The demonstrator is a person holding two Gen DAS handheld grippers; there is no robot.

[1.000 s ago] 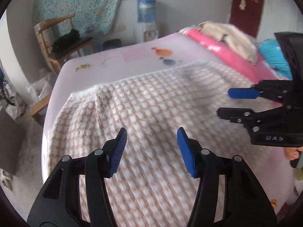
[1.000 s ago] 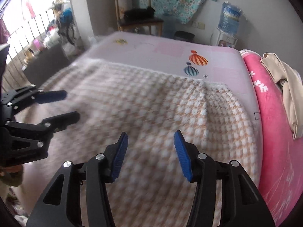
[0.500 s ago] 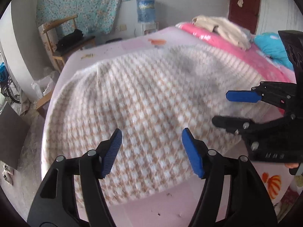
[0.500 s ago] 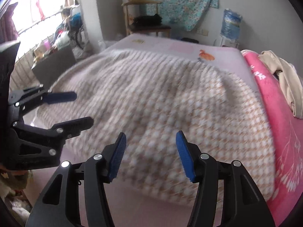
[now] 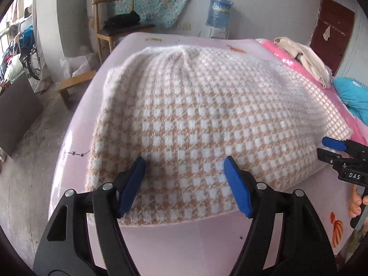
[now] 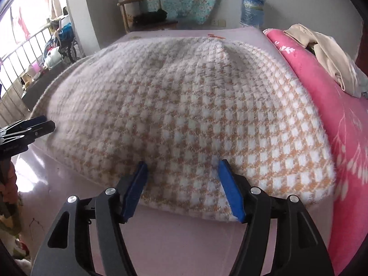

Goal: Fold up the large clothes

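Bed (image 5: pixel 161 248): both grippers (jaws opening, empty) over checked blanket (image 5: pixel 207 119).

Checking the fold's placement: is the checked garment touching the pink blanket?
Touching. The right wrist view shows the checked garment's fuzzy right edge lying against the pink blanket, no sheet visible between.

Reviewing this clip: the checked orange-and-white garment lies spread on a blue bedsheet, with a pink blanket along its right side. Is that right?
Not quite. The bedsheet under the checked garment is pale pink, not blue; the right wrist view shows it. The pink blanket does lie along its right side.
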